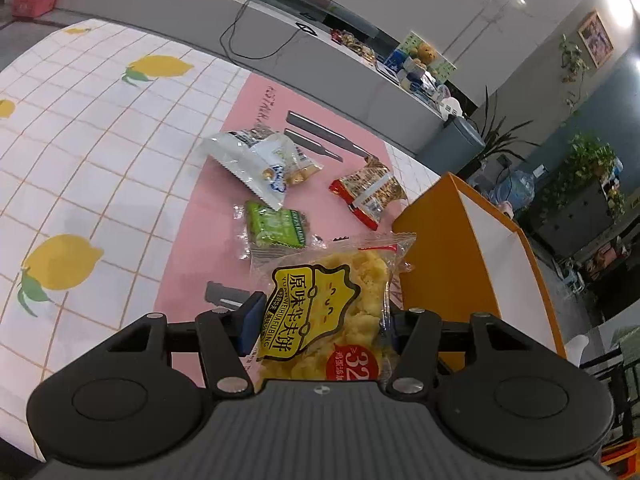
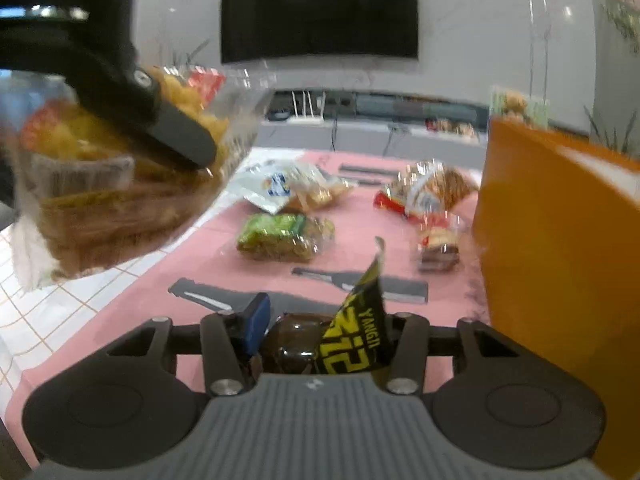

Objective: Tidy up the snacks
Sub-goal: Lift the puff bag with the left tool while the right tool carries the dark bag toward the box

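My left gripper [image 1: 322,320] is shut on a clear packet of yellow waffle cake [image 1: 340,280] with a yellow label, held above the pink mat [image 1: 208,240]. In the right wrist view this packet [image 2: 100,208] hangs blurred at the upper left, with a left finger [image 2: 176,136] across it. My right gripper [image 2: 324,332] is shut on a dark brown snack [image 2: 296,344] in a black-and-yellow wrapper [image 2: 360,320], low over the mat's near edge. An orange box [image 1: 440,248] [image 2: 552,240] stands open-topped at the right, close beside both grippers.
On the pink mat lie a white-and-blue packet [image 1: 248,160] [image 2: 280,188], a green bar packet [image 1: 276,226] [image 2: 280,236], a red nut packet [image 1: 372,192] [image 2: 432,192] and a small cake packet [image 2: 438,246] near the box. A lemon-print tablecloth [image 1: 100,140] spreads to the left.
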`<state>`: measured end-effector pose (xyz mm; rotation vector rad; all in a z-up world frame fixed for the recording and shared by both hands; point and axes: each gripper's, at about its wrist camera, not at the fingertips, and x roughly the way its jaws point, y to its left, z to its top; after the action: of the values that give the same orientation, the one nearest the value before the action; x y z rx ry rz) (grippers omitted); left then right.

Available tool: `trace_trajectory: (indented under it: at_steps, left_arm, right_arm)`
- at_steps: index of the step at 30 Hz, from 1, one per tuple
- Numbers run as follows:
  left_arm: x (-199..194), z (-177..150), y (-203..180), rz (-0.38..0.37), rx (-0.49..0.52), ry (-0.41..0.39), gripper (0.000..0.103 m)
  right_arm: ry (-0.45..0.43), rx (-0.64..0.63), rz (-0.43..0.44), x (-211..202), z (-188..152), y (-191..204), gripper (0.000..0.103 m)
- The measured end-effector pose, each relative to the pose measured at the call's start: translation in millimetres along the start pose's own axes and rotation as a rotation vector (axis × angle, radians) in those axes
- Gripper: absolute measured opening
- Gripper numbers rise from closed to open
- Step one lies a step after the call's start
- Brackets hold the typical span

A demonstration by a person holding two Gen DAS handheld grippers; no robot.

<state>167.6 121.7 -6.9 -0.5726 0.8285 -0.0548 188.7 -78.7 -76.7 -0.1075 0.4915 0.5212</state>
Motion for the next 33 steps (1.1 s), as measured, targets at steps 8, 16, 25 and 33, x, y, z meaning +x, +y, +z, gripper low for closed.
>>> trace_trajectory:
  at_steps: [8, 16, 25, 33]
  left_arm:
    - [-25.1, 1.1, 10.9, -0.034, -0.042, -0.048, 0.064]
    - [-21.8, 0.6, 18.7, -0.034, -0.064, -0.026, 0.064]
    - [-19.9, -0.5, 23.5, -0.046, -0.055, -0.003, 0.065]
    - [-22.3, -3.5, 22.8, -0.056, -0.046, 0.004, 0.065]
  right_arm:
    - [-0.070, 0.079, 0.022, -23.8, 11.9, -0.2, 0.015]
    - [0.016, 0.251, 0.086, -15.8, 11.7, -29.7, 0.029]
    - [0.092, 0.255, 0.112, 0.9, 1.5, -23.6, 0.062]
    - [0.072, 0.112, 0.058, -19.8, -15.2, 3.1, 0.070]
